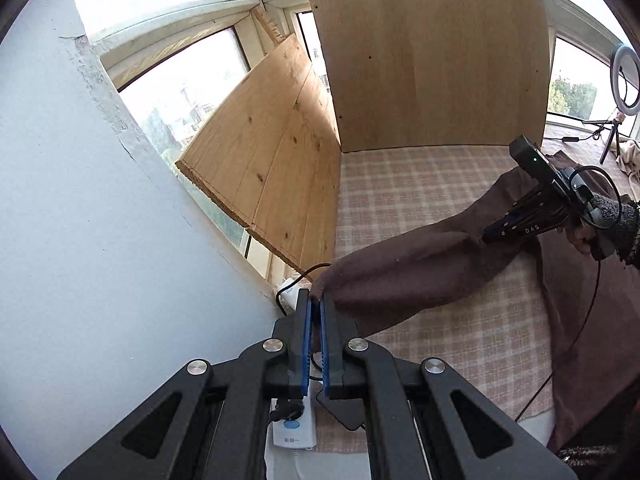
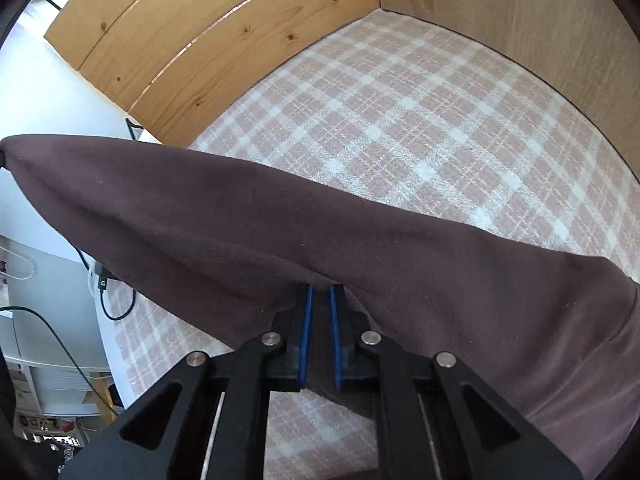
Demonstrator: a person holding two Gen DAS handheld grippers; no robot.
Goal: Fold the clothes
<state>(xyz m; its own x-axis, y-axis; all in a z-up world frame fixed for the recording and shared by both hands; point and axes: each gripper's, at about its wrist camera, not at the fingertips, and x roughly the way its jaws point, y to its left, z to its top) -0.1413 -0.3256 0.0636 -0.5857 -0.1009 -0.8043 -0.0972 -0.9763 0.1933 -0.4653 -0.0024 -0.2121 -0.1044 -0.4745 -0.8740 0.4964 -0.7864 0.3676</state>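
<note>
Brown fleece garment (image 2: 248, 216) hid both grippers' fingertips: left gripper (image 1: 317, 300) pinched its end, right gripper (image 2: 320, 290) pinched mid-fold, above checked cloth (image 2: 400, 120).

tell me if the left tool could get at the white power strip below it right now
Probably not: the left tool is shut on the brown garment, lifted off the checked cloth. The power strip lies below, unobstructed.

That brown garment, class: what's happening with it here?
A person holds a gripper in each hand. The left gripper is shut on one end of the brown garment, and the right gripper is pinching it further along. The stretch between them hangs lifted over the pink checked cloth; nothing is folded yet.
</note>
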